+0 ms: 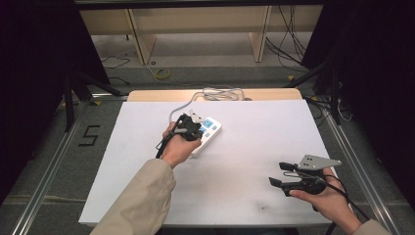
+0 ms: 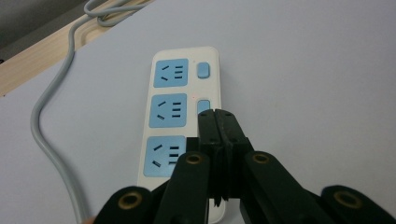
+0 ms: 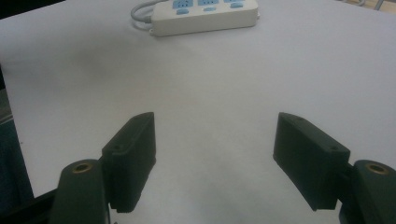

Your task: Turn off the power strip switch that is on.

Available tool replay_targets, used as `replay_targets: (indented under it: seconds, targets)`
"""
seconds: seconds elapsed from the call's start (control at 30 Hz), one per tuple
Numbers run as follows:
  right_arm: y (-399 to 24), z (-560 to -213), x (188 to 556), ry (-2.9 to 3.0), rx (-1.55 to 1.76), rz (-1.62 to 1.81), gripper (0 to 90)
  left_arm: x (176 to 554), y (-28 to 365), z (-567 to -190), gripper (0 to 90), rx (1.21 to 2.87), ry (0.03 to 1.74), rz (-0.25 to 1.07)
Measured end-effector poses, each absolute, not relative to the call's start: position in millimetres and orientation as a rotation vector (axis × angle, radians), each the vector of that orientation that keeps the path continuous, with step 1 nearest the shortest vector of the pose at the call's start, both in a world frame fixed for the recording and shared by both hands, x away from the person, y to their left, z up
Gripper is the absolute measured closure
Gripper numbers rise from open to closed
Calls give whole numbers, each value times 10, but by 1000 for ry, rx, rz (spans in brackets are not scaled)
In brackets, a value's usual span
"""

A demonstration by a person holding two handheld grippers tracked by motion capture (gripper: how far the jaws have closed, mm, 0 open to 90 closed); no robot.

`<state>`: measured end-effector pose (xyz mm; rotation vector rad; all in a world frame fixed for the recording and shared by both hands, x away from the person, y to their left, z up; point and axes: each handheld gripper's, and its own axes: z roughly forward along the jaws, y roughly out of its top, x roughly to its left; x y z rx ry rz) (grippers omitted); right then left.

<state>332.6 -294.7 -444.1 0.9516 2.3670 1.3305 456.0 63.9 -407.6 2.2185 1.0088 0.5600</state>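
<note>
Left gripper (image 2: 218,122) closed, tips over power strip (image 2: 182,116) switch (image 2: 202,106) near surface's far edge, likely pressing; right gripper (image 3: 215,158) apart, idle.

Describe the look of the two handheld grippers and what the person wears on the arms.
Both grippers are black with two flat, blocky jaws and brass-coloured pivot rivets. The right gripper carries a grey three-cornered plate with small holes on top, and a black cable trails from it. The left gripper has a black cable too. The left forearm wears a beige sleeve.
</note>
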Motion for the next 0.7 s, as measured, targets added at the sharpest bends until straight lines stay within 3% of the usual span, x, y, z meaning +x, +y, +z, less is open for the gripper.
replay_targets:
  seconds: [0.7]
  targets:
    - [-2963, -4443, 3328, 2366, 953, 1338, 302, 4842, 449, -4221, 899, 2271, 1029, 527]
